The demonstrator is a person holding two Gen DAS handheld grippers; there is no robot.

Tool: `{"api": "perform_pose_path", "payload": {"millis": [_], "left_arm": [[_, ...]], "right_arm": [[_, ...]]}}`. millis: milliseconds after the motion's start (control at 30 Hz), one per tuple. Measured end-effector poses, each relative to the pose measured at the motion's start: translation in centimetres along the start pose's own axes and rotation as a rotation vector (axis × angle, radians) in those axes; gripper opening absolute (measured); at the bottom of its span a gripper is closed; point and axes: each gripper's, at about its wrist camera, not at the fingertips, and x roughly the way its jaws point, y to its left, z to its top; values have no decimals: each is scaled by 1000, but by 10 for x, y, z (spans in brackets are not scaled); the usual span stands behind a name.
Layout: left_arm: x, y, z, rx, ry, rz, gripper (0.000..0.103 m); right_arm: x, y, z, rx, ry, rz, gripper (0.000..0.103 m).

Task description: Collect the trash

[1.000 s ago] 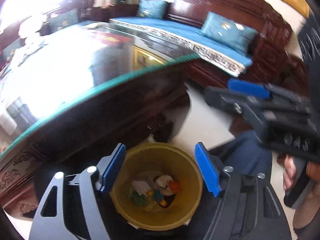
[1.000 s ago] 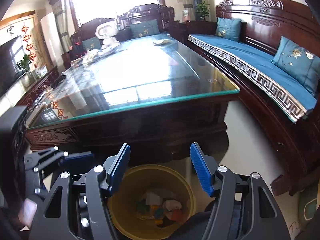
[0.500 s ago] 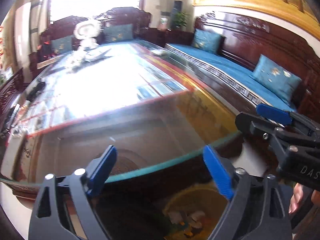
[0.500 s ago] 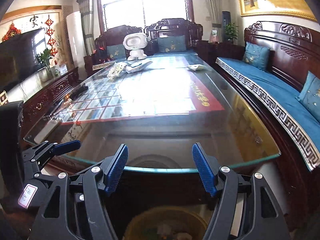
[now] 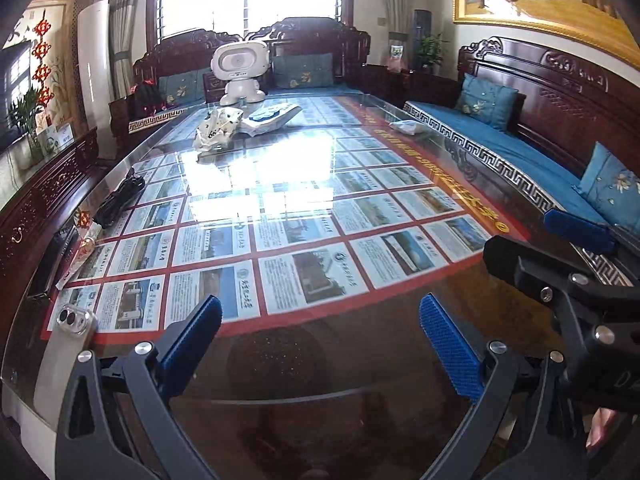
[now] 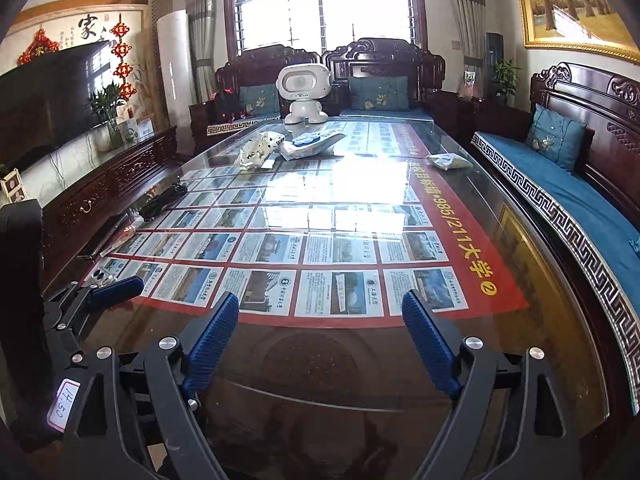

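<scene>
Both hand-held grippers, left (image 5: 320, 344) and right (image 6: 320, 340), hung spread and empty over the near surface (image 6: 500, 360), well apart from the far wrappers (image 6: 258, 152), seemingly light, crinkly, best pinched at a raised fold.

Both wrist cams sit low at the near end of the glass table (image 5: 400, 360), looking down its length toward the window (image 6: 324, 4). Left one sits further left; both share the tabletop and white robot figure (image 5: 240, 70).

Far wrappers (image 6: 258, 152) too small.
</scene>
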Motion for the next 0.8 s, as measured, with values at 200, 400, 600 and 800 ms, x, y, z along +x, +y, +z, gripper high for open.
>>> {"api": "perform_pose_path", "payload": {"millis": [200,400,600,800], "left_arm": [[41,12,17,-39,33,26,99],[83,11,33,-6,56,53,99],[108,17,41,-34,76,62,99],[114,18,43,-33,69,81,99]], "right_arm": [[46,-7,14,2,25,10,86],[85,-17,25,17,44,16,88],[120,-28,26,45,81,26,88],[128,-34,26,45,89,28,88]]}}
